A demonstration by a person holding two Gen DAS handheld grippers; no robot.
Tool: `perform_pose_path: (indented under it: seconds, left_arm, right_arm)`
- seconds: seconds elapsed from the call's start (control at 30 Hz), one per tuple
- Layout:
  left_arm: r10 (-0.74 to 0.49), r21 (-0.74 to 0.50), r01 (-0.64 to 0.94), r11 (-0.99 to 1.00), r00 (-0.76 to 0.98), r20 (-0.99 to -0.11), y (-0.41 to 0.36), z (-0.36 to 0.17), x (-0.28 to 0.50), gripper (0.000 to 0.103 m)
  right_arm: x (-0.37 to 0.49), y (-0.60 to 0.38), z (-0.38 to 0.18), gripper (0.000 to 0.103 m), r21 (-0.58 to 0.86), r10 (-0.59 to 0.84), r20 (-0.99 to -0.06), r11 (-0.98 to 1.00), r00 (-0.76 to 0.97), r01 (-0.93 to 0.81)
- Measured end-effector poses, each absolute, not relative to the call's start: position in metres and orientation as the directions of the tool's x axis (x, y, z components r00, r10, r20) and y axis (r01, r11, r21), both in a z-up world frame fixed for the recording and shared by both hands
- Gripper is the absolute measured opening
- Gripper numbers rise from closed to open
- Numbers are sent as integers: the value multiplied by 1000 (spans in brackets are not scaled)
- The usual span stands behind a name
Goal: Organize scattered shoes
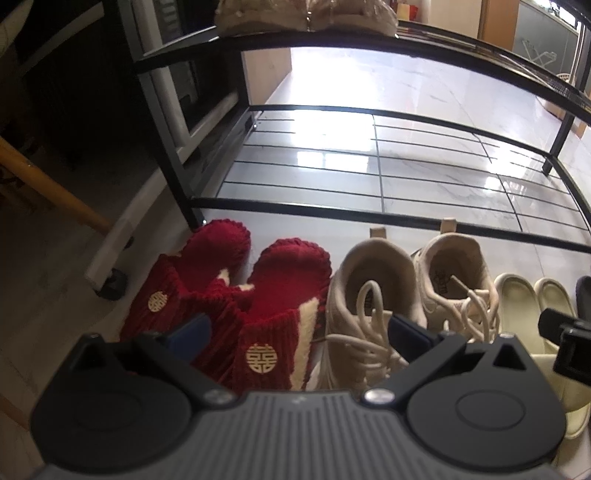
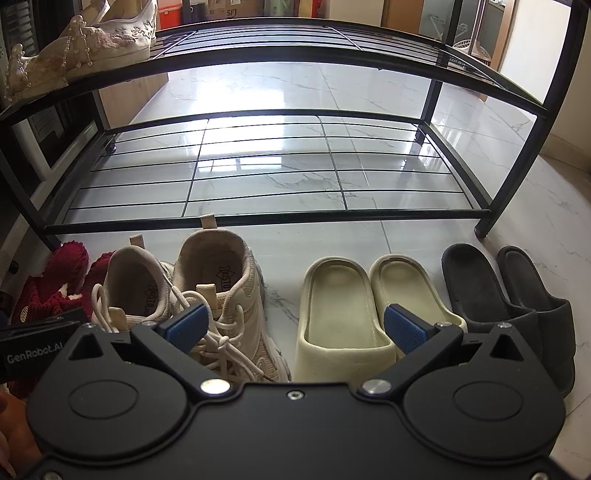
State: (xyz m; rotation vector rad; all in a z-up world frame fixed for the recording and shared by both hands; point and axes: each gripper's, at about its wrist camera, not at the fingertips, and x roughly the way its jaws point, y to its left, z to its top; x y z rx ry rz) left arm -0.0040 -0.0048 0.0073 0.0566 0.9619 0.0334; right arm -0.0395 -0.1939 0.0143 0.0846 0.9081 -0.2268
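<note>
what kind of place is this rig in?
Probably a home entryway or hallway: a black metal shoe rack on glossy marble-look floor tiles, with slippers, beige sneakers and slides lined up before it.

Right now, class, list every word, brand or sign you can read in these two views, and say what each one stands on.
"GenRobot.AI": on the left gripper, seen from the right wrist.
"DUSTO": insole of the right beige sneaker; the left sneaker's insole print is too blurred to be sure.
"SF": cardboard box behind the rack.
Gold double-happiness sign: on each red slipper.
</note>
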Motion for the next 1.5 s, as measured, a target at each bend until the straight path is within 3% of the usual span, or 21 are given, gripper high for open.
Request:
perform_pose_path:
  seconds: [0.8,1.13,1.33,1.5]
  left_arm:
    - [57,113,62,992,578,-814,7,11,7,102]
    - [-18,17,62,998,533,-846,30,23,33,102]
    - [-59,-50,33,998,465,-883,30,2,49,101]
    - [-24,-3,48,999,444,-896,13,-25,62,98]
  right_arm:
    - [-41,-203,19,103,45,-117,-793,968,598,248]
    - [-42,-219,24,103,124,-85,-788,948,610,293]
    - [-43,-221,23,103,139,-76,-794,943,604,302]
    - [-42,-222,21,103,147,-71,-799,940,598,308]
